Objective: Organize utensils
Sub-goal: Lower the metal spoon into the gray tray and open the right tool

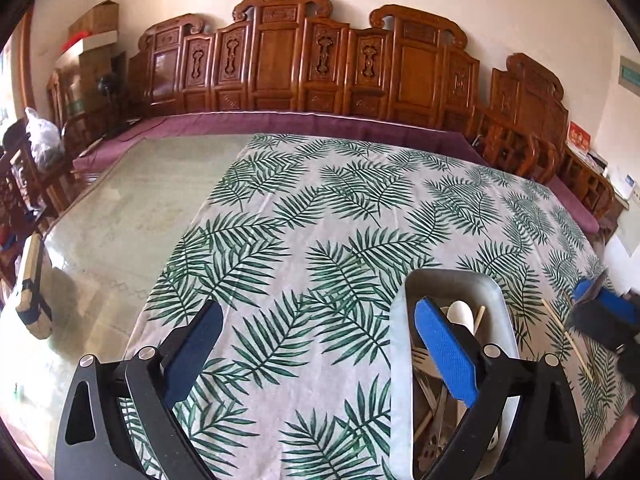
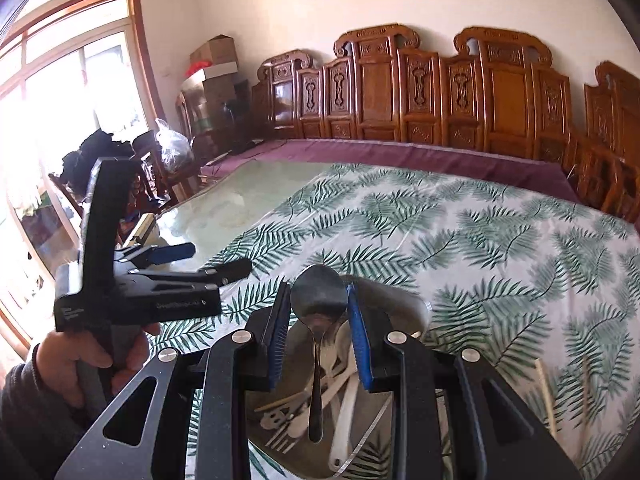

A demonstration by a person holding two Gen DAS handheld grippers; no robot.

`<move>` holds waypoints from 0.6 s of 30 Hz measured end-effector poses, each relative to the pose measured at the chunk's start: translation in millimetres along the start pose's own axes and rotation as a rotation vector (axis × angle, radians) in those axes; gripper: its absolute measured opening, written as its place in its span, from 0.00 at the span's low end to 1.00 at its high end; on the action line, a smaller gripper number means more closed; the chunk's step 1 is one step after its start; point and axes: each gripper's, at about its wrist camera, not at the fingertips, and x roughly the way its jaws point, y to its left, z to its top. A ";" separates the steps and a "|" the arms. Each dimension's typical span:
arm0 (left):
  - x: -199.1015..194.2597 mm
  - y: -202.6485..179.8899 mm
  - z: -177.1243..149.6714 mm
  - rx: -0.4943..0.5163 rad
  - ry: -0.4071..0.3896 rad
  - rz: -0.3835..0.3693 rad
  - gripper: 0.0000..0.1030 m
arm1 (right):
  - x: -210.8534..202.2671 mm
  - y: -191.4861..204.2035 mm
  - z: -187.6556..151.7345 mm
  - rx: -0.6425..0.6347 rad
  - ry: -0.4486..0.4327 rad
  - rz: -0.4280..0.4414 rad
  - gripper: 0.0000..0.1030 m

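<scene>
My right gripper (image 2: 318, 320) is shut on a metal spoon (image 2: 318, 296). The pads press on the spoon's bowl, and its handle hangs down over a metal tray (image 2: 420, 308). Lying in that tray are white plastic cutlery (image 2: 340, 376), a metal fork (image 2: 280, 428) and a chopstick. In the left wrist view my left gripper (image 1: 320, 344) stands wide open over the leaf-print cloth (image 1: 304, 216), with nothing between its fingers and the tray (image 1: 400, 320) just to its right. The right gripper (image 1: 592, 296) shows at the right edge. A hand (image 2: 80, 360) holds the left gripper (image 2: 204, 262).
Loose chopsticks (image 1: 568, 336) lie on the cloth to the right of the tray. Left of the cloth is bare glass tabletop (image 1: 132, 216), with a wooden block (image 1: 34, 292) at its edge. Carved wooden chairs (image 1: 280, 52) line the far wall behind a purple cloth.
</scene>
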 end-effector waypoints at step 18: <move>-0.3 7.4 2.8 -0.039 0.006 0.000 0.90 | 71.1 -2.3 -20.3 0.111 0.118 -0.015 0.30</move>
